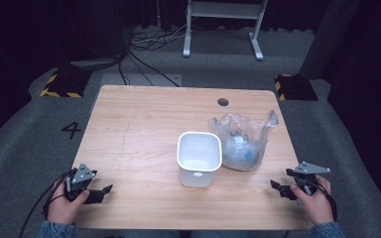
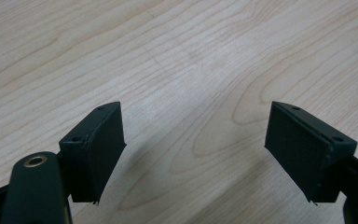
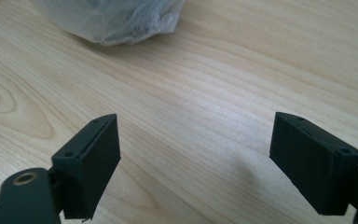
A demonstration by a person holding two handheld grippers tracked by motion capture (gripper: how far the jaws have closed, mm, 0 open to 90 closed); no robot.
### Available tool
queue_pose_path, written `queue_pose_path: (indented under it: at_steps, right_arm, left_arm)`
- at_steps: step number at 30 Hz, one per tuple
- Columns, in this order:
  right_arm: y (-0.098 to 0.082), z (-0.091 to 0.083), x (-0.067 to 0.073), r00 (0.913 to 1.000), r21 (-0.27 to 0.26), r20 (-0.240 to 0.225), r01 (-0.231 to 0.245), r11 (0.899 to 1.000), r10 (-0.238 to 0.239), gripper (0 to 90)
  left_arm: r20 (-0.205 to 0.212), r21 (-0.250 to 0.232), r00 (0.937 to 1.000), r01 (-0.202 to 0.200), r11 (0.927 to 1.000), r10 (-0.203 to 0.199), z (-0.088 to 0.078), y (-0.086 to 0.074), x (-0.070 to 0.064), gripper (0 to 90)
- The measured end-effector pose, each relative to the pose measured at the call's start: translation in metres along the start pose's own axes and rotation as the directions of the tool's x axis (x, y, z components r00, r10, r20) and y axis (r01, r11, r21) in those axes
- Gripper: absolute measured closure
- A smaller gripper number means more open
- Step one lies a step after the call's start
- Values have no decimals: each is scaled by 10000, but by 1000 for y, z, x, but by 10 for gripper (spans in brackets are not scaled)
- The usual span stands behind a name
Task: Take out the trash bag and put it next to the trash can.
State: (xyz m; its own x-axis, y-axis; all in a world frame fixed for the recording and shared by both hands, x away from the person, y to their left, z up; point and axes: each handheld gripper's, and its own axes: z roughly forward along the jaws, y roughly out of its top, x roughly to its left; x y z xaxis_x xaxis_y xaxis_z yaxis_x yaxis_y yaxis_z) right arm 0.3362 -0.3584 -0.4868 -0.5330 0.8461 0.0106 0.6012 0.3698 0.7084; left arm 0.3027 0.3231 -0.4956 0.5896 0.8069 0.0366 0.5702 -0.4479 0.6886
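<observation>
Count, high view: one bench (image 1: pixel 144 129), light wood. One white bin (image 1: pixel 199 157) on it. One clear plastic bag (image 1: pixel 243 141) beside the bin; contents bluish, number cannot be told. Two tongs: left tongs (image 1: pixel 101 191), right tongs (image 1: pixel 278 187), one per hand. Two hands: left hand (image 1: pixel 67 206), right hand (image 1: pixel 317 201).

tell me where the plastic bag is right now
In the high view the clear plastic bag sits on the right half of the table, right beside the white tub and ahead of the right gripper.
</observation>
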Motion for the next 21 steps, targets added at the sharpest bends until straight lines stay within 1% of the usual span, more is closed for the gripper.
queue_pose_path:
  at_steps: [2, 3, 5, 6, 7, 8, 10, 13, 17, 21]
  right_arm:
    - [-3, 3, 1, 10000, 34, 18, -87, 10000, 87, 164]
    - [-5, 4, 0, 10000, 66, 31, -58, 10000, 58, 164]
    - [-7, 6, 1, 10000, 149, 21, -59, 9999, 59, 164]
    - [-8, 7, 1, 10000, 218, 5, -60, 9997, 60, 164]
    - [-9, 8, 1, 10000, 255, -8, -53, 9997, 53, 162]
    - [-10, 9, 1, 10000, 195, 41, -5, 9998, 4, 155]
    - [-12, 10, 2, 9999, 90, 120, 28, 10000, -29, 150]
    - [-14, 11, 2, 9999, -191, 157, 39, 9998, -36, 130]
    - [-14, 11, 2, 9999, -207, 142, 64, 9998, -61, 126]
    - [-13, 13, 1, 9993, -78, 357, -84, 9999, 87, 61]
  left_arm:
    - [-69, 87, 10000, 23, 10000, -22, 1, -2, 1, 177]
    - [-183, 134, 9998, 34, 9999, -31, 2, -3, 2, 166]
    - [-66, 58, 9995, 309, 9995, -309, 3, -6, 4, 159]
    - [-10, -6, 9993, 374, 9993, -374, 3, -7, 5, 158]
    - [9, -54, 9994, 349, 9994, -349, 3, -7, 7, 158]
    - [83, -83, 9991, 408, 9991, -407, 3, -8, 7, 156]
    - [188, -310, 9984, 530, 9981, -525, 5, -11, 8, 151]
    - [158, -350, 9983, 571, 9978, -566, 5, -11, 8, 146]
    - [301, -246, 9986, 446, 9987, -439, 7, -9, 11, 112]
    - [410, -171, 9985, 379, 9991, -372, 10, -8, 14, 75]
